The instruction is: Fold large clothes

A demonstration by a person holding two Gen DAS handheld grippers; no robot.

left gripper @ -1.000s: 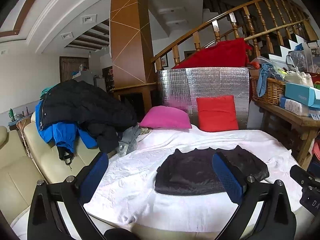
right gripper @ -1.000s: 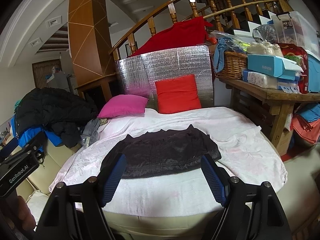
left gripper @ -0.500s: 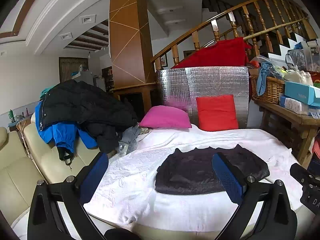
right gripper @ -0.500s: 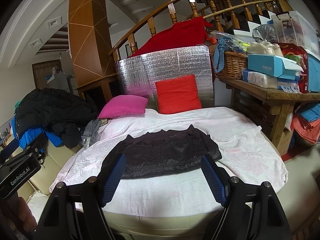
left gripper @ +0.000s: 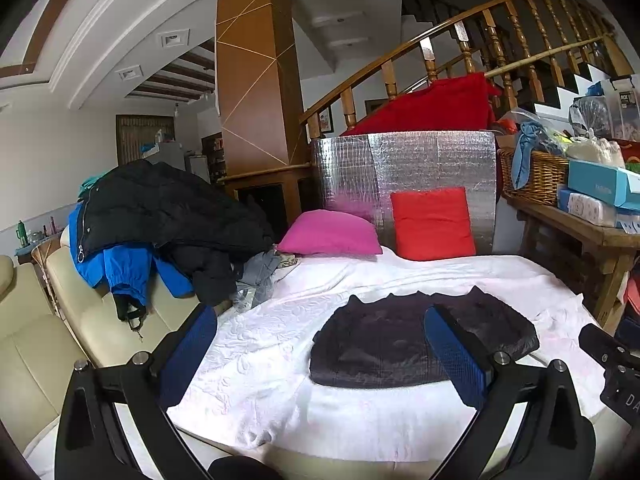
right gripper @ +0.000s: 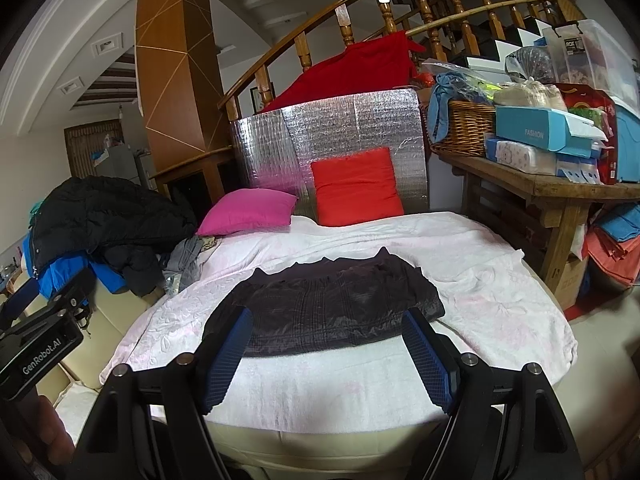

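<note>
- The white cover [right gripper: 500, 280] spreads over the whole work surface; it looks soft and quilted, so a judgement is that it may ruck up if anything is dragged across it.
- A pile of coats [left gripper: 160, 208], black over blue, sits on the cream sofa [left gripper: 36, 344] at about 9 o'clock of the cover. These look bulky and padded, likely the heaviest pieces left to fold.
- The dark garment [right gripper: 328, 304] lies flat near the cover's middle, toward its near edge, already folded into a rough rectangle. It has a faint sheen and fine stitched lines; the far edge shows small peaks.
- Handling, as a judgement: thin, light, limp and probably slippery, so it will sag and may unfold if lifted by one point. The best hold would be the two near corners, at about 5 and 7 o'clock of the garment, one per tool.
- The pink cushion [left gripper: 330, 234] and red cushion [left gripper: 434, 224] rest at 12 o'clock, well apart from the garment.
- The right gripper [right gripper: 328, 358] hovers at the garment's 6 o'clock, jaws wide apart and holding nothing.
- The left gripper [left gripper: 320, 356] hovers at its 7 o'clock, jaws likewise apart and empty.
</note>
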